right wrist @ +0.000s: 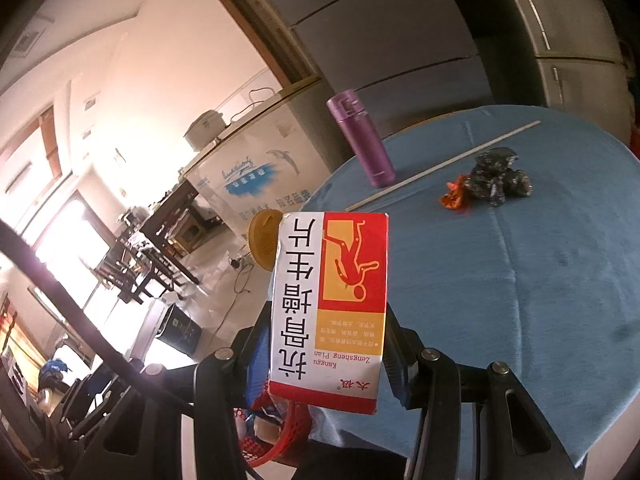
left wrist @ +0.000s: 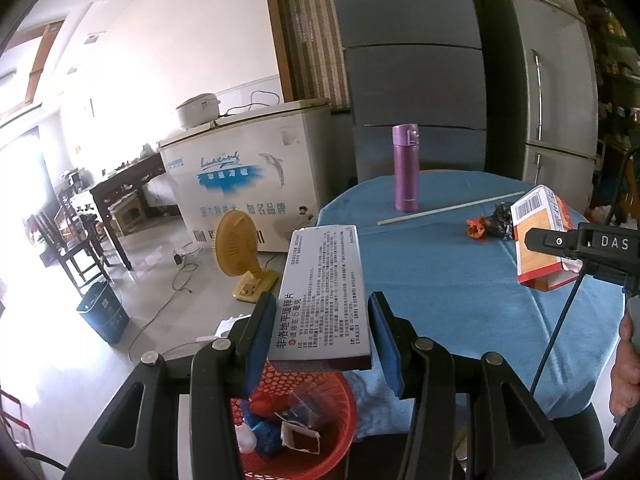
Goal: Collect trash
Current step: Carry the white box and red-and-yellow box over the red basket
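left gripper (left wrist: pixel 322 332) pinches a grey printed medicine carton (left wrist: pixel 322 300) above the red mesh plastic basket (left wrist: pixel 320 420); right gripper (right wrist: pixel 326 344) pinches a red-and-white pill box (right wrist: pixel 332 308) nearer the desk (right wrist: pixel 500 280). likely next: release each over the basket.

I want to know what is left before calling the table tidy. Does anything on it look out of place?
Yes. A crumpled black wrapper and a crumpled orange wrapper lie loose on the blue tablecloth, beside a long thin white stick lying askew. The purple flask stands upright and looks normal.
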`<state>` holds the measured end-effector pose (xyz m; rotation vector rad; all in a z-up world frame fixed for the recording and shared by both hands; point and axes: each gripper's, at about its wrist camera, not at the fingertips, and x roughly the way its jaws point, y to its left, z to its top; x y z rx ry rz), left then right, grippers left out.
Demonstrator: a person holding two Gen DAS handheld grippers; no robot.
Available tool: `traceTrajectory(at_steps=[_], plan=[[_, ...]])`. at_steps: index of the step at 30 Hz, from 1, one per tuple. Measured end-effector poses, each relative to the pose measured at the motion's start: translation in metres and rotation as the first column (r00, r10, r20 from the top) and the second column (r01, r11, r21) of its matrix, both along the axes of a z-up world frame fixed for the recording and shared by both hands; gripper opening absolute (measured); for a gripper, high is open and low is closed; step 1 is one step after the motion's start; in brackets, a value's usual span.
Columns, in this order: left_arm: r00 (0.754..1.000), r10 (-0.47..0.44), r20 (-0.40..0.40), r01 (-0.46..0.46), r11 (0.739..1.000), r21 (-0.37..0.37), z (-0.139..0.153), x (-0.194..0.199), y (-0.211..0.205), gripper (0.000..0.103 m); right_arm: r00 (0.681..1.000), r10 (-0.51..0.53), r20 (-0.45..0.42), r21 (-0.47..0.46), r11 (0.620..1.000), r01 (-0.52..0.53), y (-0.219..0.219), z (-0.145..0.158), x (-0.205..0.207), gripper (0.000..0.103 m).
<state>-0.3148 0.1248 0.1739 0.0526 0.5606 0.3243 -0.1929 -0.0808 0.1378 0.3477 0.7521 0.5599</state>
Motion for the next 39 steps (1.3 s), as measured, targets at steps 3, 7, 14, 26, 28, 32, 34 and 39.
traceTrajectory(at_steps=[3, 7, 14, 26, 28, 32, 34, 39], plan=[[1.0, 0.015, -0.006, -0.015, 1.0, -0.007, -0.003, -0.002, 0.008, 0.049, 1.0, 0.025, 0.0, -0.009, 1.0, -0.025, 0.012, -0.001, -0.002, 0.051], [0.999, 0.034, -0.021, -0.034, 0.999, -0.018, -0.01, -0.004, 0.021, 0.049, 0.998, 0.062, -0.003, -0.023, 0.998, -0.062, 0.03, -0.004, -0.006, 0.051], [0.997, 0.067, -0.043, -0.069, 0.997, -0.046, -0.022, -0.01, 0.043, 0.049, 0.991, 0.134, -0.027, -0.059, 0.989, -0.135, 0.062, -0.015, -0.012, 0.051], [0.993, 0.107, -0.048, -0.111, 0.99, -0.089, -0.03, -0.023, 0.074, 0.049, 0.973, 0.225, -0.047, -0.125, 0.965, -0.229, 0.112, -0.025, -0.028, 0.051], [0.992, 0.112, -0.05, -0.116, 0.988, -0.098, -0.031, -0.025, 0.079, 0.049, 0.969, 0.24, -0.055, -0.13, 0.961, -0.245, 0.119, -0.027, -0.029, 0.051], [0.991, 0.126, -0.053, -0.131, 0.986, -0.106, -0.034, -0.029, 0.087, 0.049, 0.961, 0.269, -0.065, -0.146, 0.95, -0.276, 0.133, -0.031, -0.033, 0.051], [0.99, 0.131, -0.057, -0.137, 0.984, -0.113, -0.036, -0.03, 0.091, 0.049, 0.957, 0.282, -0.07, -0.157, 0.944, -0.289, 0.14, -0.033, -0.037, 0.051], [0.988, 0.136, -0.067, -0.144, 0.982, -0.122, -0.041, -0.031, 0.095, 0.049, 0.948, 0.308, -0.082, -0.177, 0.932, -0.318, 0.153, -0.039, -0.043, 0.051]])
